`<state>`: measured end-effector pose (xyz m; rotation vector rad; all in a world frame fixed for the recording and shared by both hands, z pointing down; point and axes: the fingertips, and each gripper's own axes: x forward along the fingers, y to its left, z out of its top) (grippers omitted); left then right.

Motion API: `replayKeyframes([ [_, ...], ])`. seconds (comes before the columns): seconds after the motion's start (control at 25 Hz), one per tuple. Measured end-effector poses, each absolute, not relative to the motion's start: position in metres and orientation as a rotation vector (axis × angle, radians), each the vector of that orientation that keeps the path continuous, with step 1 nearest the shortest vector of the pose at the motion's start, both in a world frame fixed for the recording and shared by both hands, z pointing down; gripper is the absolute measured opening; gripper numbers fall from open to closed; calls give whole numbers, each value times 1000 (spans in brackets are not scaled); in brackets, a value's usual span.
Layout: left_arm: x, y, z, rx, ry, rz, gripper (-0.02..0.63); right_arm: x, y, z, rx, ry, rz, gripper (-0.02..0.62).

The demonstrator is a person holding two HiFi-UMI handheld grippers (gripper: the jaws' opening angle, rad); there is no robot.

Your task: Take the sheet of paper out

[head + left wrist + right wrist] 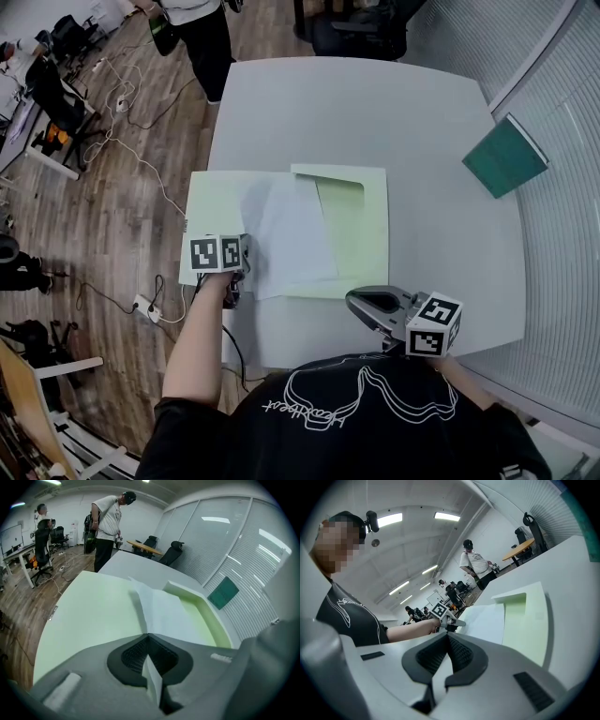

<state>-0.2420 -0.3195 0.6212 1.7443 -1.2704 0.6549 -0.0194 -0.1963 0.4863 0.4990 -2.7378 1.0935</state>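
A pale green folder (pixel 361 225) lies open on the grey table (pixel 375 112). A white sheet of paper (pixel 295 234) rests across its middle, partly over the left flap. My left gripper (pixel 246 265) is at the sheet's near left corner and is shut on it. In the left gripper view the thin white sheet (pixel 161 613) runs out from between the closed jaws of the left gripper (pixel 148 634) toward the folder (pixel 93 616). My right gripper (pixel 361 302) hovers at the table's near edge, right of the folder, shut with nothing in it; the right gripper (pixel 448 634) looks across the folder (pixel 525 620).
A dark green book (pixel 504 156) lies at the table's right edge by the blinds. A person (pixel 202 28) stands beyond the far left corner, near an office chair (pixel 361 28). Cables and a power strip (pixel 145 305) lie on the wooden floor to the left.
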Motion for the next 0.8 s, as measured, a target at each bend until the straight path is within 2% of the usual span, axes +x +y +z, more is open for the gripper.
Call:
replayKeyframes([
  [0.8, -287, -278, 579, 1752, -1470, 613, 13, -35, -159, 471, 453, -2771, 1033, 9],
])
